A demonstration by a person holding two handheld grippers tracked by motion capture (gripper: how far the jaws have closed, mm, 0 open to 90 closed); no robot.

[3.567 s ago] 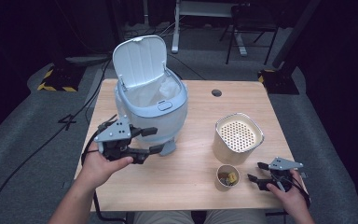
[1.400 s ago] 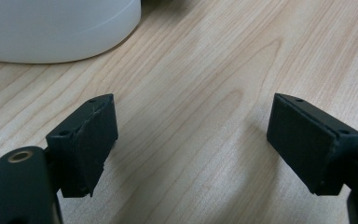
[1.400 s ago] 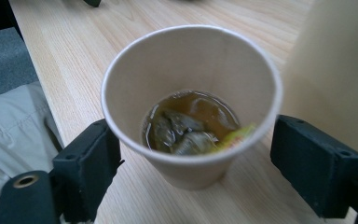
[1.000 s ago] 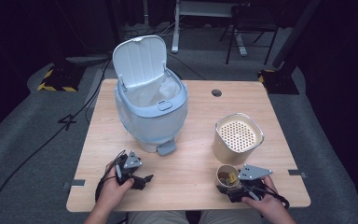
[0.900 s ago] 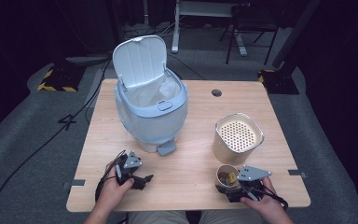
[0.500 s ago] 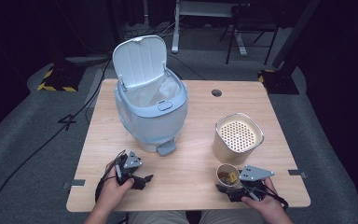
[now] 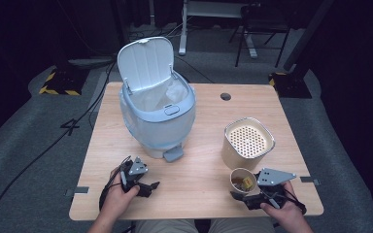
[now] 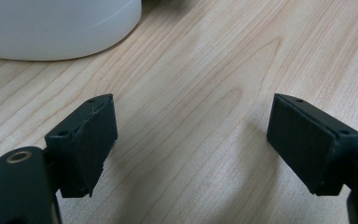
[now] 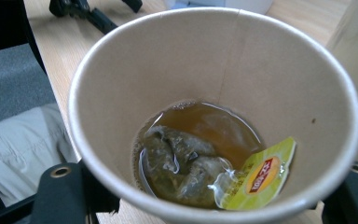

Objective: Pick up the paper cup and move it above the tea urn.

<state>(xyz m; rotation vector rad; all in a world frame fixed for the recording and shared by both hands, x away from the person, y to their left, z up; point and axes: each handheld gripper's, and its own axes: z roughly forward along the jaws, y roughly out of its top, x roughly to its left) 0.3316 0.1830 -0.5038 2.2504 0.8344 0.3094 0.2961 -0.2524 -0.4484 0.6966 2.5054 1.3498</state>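
The small tan paper cup (image 7: 243,180), with a wet tea bag and yellow tag (image 9: 261,176) lying in a little brown liquid, stands upright at about five o'clock on the pale wooden surface (image 7: 199,145), its long axis vertical and mouth upward, just in front of the beige perforated-lid container (image 7: 248,143). The right hand-held gripper (image 7: 245,198) has just been closing and now clasps the cup's wall. Compared with a second earlier the cup sits slightly higher. The left hand-held gripper (image 7: 148,186) rests at seven o'clock, jaws spread and empty, near the pale blue pedal bin (image 7: 158,114), whose lid stands raised.
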